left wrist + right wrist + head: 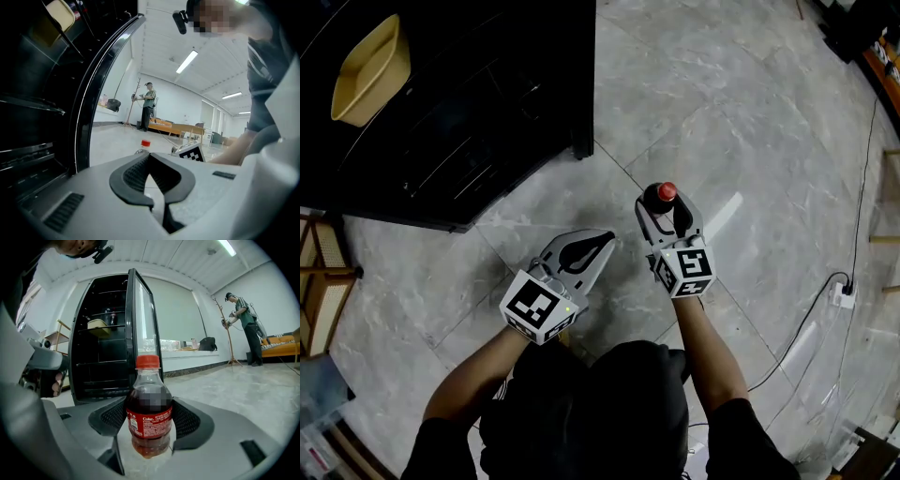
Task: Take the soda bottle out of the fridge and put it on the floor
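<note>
Underfoot, pale grey veined tiles of the floor (750, 112) run with thin seams through a wide white room, and the black fridge (487, 112) stands open at ten o'clock with a yellow oval dish (370, 70) on its wire shelves. My right gripper (664, 214) is clamped on the upright soda bottle (149, 413), its ribbed dark pads against clear plastic, red cap at twelve o'clock. At its eight o'clock, my left gripper (605, 239) has its curved jaws closed together on nothing.

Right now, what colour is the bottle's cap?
Red; the cap shows best in the right gripper view.
</note>
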`<state>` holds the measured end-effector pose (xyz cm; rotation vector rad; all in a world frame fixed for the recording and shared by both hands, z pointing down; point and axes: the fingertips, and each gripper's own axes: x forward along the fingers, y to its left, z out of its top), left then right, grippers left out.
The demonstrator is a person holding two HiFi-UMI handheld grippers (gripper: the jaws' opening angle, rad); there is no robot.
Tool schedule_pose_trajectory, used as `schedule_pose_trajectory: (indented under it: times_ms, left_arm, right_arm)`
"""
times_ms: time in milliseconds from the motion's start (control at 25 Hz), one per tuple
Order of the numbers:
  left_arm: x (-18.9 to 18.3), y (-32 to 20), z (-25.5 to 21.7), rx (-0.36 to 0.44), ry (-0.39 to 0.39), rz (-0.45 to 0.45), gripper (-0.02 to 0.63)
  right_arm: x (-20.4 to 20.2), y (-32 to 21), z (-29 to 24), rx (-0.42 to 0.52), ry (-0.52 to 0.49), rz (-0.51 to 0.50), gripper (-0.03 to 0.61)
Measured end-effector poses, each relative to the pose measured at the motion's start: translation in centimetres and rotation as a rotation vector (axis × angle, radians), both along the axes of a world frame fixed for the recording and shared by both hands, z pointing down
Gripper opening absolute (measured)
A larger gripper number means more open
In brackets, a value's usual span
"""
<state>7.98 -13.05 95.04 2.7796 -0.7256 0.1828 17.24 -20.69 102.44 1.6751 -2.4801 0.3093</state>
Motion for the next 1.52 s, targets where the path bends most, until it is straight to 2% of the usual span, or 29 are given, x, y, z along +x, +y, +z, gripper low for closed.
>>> schedule_pose_trajectory:
  times_ms: [320,720,1240,1520]
  left_arm:
    - [0.5,-0.2,3.2,-0.07,0.006,-0.013,0.008]
    - [0.7,-0.1,4.8,-0.102,-0.004,-0.02,0.006]
    - [0.8,0.3,5.3,-0.12,-0.009,-0.032,0.008]
    - [1.1,0.4,5.1,-0.126,-0.006,-0.03,0.008]
  right_arm:
    - [0.2,0.1,5.8,-0.054,0.024,0.017,0.311]
    - [0.8,0.9,8.8,-0.05,0.046,0.04,0.311]
    - [0.7,1.6,9.2,-0.018,0.051,0.024,0.311]
    - [0.6,1.9,9.0,-0.014,0.085,0.007,0.311]
